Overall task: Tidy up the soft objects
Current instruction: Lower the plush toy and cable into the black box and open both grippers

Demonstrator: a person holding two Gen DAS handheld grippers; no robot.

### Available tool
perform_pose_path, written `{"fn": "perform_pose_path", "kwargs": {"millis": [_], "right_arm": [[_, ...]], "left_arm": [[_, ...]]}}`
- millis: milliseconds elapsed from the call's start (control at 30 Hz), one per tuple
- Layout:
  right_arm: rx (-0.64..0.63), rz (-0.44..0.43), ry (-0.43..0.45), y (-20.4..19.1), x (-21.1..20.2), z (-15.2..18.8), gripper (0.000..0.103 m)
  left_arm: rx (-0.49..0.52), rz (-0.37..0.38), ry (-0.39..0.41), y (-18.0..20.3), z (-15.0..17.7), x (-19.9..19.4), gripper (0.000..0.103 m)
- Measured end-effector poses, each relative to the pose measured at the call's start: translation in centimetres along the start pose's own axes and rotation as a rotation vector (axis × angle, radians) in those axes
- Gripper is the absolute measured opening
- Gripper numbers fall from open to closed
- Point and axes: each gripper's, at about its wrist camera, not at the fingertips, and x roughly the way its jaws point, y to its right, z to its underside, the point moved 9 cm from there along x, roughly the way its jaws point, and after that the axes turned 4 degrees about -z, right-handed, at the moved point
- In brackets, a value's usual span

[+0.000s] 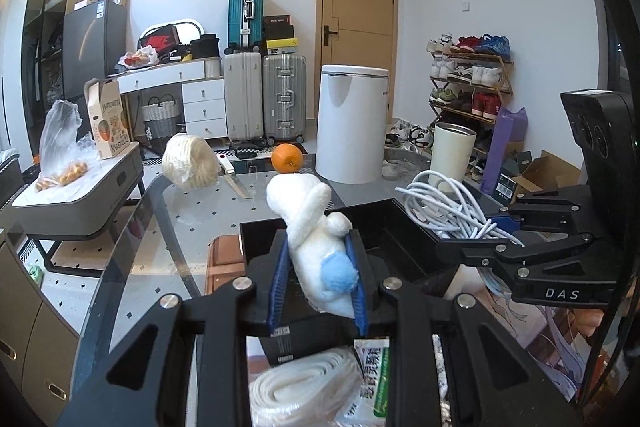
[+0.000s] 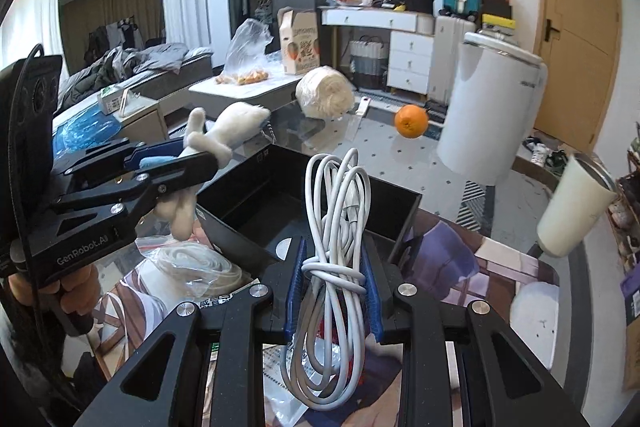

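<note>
My left gripper (image 1: 318,281) is shut on a white plush toy (image 1: 316,227) with a blue patch, held above the near edge of a black open box (image 1: 400,223). It also shows in the right wrist view (image 2: 224,131). My right gripper (image 2: 332,275) is shut on a coiled white cable (image 2: 336,227), held over the box (image 2: 280,183). In the left wrist view the cable (image 1: 448,207) and right gripper (image 1: 500,231) are at the box's right side. A bagged white rope coil (image 1: 304,387) lies below my left gripper.
On the glass table stand a wrapped white roll (image 1: 190,161), a knife (image 1: 234,177), an orange (image 1: 287,158) and a cream tumbler (image 1: 452,155). A white bin (image 1: 352,123) stands behind. A side table (image 1: 80,195) with bagged fruit is at the left.
</note>
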Motion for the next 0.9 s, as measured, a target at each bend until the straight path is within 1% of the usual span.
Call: {"fn": "perform_pose_path", "kwargs": {"millis": [233,500,767,900], "right_arm": [[-0.058,-0.032,-0.051,0.5,2.4,-0.8,0.026],[-0.128,-0.073,-0.092,-0.1,4.9,-1.9,0.026],[-0.203,-0.113,-0.148,-0.9,7.3,-2.3,0.026],[-0.236,-0.117,-0.168,-1.0,8.1,-2.4,0.026]], "left_arm": [[0.039,0.015,-0.016,0.1,-0.4,1.8,0.026],[0.039,0.014,-0.052,-0.4,0.0,4.0,0.026],[0.042,0.026,-0.087,-0.6,0.8,5.2,0.026],[0.048,0.027,-0.098,-0.8,1.1,5.6,0.026]]}}
